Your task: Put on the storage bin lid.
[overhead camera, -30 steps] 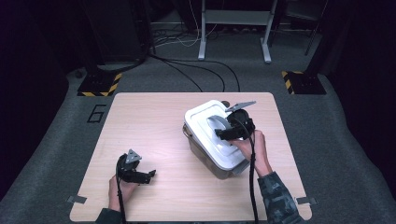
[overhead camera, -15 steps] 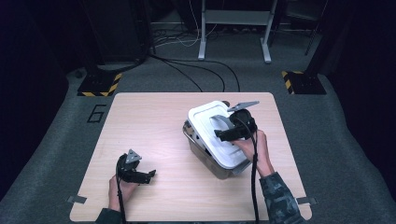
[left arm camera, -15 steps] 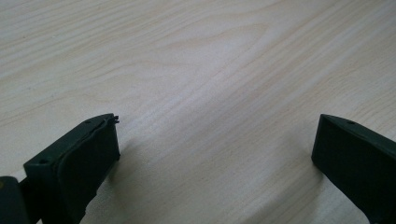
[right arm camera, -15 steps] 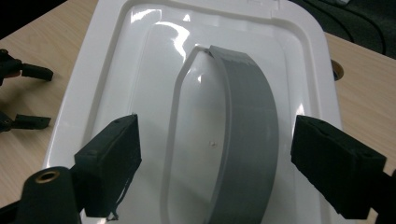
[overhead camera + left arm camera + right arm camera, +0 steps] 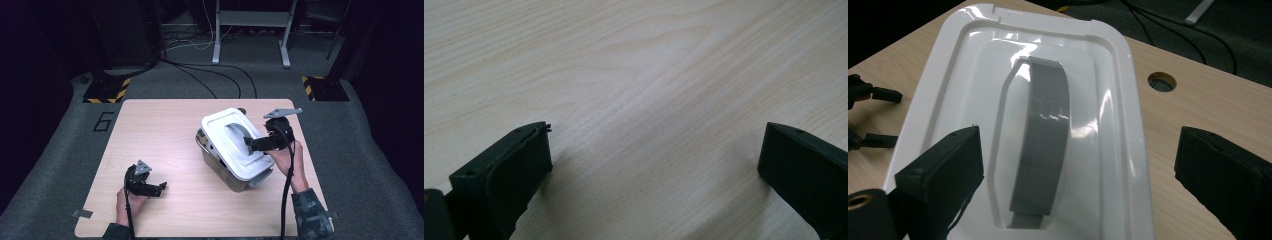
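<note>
A white lid (image 5: 227,131) with a grey handle (image 5: 239,135) sits on a grey box (image 5: 225,172) at the table's centre right. My right gripper (image 5: 250,145) hovers at the lid's right side and points across it. In the right gripper view its jaws (image 5: 1080,132) stand wide apart and have just been opening. The grey handle (image 5: 1043,145) lies between and below them, touched by neither pad. My left gripper (image 5: 161,188) rests near the front left of the table. Its jaws (image 5: 658,127) are open over bare wood, with nothing between them.
The light wooden table (image 5: 160,130) has a small round hole (image 5: 1162,81) just behind the box. Beyond the far edge, cables (image 5: 210,75) run over a grey carpet, and a metal stand (image 5: 250,30) sits there. Black-and-yellow floor plates (image 5: 105,90) lie at both far corners.
My right gripper has drawn back to the right, from over the lid's handle toward the lid's right edge. The left gripper and the box have stayed put.
</note>
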`<state>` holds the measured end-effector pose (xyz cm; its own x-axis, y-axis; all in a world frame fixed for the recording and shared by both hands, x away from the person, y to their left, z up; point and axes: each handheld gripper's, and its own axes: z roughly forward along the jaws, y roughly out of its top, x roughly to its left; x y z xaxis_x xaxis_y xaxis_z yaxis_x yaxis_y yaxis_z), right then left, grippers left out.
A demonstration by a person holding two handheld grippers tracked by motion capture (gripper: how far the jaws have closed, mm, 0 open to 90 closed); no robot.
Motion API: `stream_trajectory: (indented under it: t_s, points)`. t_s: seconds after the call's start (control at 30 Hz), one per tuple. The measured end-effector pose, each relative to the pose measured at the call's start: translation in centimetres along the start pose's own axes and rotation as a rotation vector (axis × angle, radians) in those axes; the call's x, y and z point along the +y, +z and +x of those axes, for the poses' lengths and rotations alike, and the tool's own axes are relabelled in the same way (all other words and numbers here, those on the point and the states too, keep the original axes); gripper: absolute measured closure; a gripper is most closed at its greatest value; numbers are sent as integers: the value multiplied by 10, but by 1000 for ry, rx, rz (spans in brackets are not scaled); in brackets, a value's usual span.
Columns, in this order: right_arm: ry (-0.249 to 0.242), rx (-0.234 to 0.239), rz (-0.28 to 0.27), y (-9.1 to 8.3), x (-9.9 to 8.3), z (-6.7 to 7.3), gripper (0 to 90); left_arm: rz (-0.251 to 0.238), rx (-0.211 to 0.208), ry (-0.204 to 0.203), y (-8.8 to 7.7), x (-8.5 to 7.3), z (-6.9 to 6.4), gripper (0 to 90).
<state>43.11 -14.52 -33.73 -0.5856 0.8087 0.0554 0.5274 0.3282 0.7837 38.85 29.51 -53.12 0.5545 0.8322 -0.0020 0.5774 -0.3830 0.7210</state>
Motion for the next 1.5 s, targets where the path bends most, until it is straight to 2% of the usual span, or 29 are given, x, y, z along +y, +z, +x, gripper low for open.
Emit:
stream_trajectory:
  t_s: [0.1,0.27,0.33,0.47,0.7,0.9,1.3,1.5]
  points:
    - [16,-8,-13,-6,-4,-5,41,-1,0,0,0,0,0,3]
    - [53,-46,-31,-20,-19,-23,26,0,-1,1,0,0,0,3]
    - [60,-52,-36,-22,-21,-25,25,-1,0,0,0,0,0,3]
    - [88,-97,-51,-34,-36,-40,21,-1,0,0,0,0,0,3]
    - [137,-167,-26,-41,-67,-66,20,0,-1,0,0,0,0,3]
    - [180,-193,9,-32,-96,-79,18,-1,0,0,0,0,0,3]
    - [237,-219,56,-1,-138,-90,13,0,1,2,0,0,0,3]
    - [234,-226,82,17,-157,-92,2,0,1,2,0,0,0,3]
